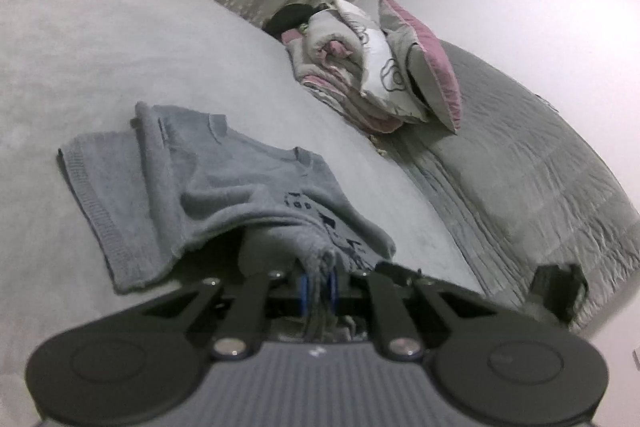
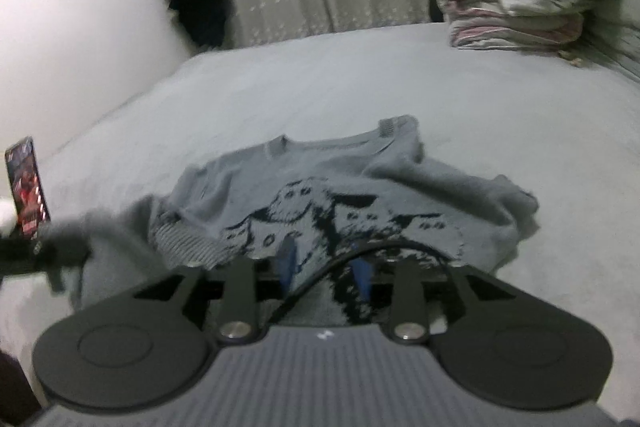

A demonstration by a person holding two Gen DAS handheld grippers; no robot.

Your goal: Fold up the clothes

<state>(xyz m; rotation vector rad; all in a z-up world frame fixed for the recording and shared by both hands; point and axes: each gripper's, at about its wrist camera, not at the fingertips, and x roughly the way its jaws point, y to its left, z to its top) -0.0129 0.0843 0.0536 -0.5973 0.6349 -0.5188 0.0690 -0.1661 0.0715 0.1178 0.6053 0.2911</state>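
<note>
Lifting the hem toward the collar, both grippers at the near edge

Left wrist view: the left gripper [image 1: 319, 285] has its blue pads pressed nearly together on a bunched edge of the grey sweater [image 1: 200, 183], which rises off the bed [image 1: 100, 39] into the jaws. From this tool the garment stretches ahead and to its left, the ribbed band farthest left and the collar beyond the pinch. A stack of folded bedding and pillows [image 1: 376, 67] sits well apart, ahead and to the right.

Right wrist view: the right gripper [image 2: 325, 269] stands partly spread, its blue pads [image 2: 289, 257] showing on either side of the patterned front with the knit draped between them; whether they press on it I cannot tell. The sweater lies straight ahead of this tool, collar at the far end, its long axis running crosswise. The left gripper shows blurred at the left edge, beside a phone [image 2: 27, 187].

Judging from this, the fold runs away from both tools toward the collar, and both hold the near edge about equally close.
</note>
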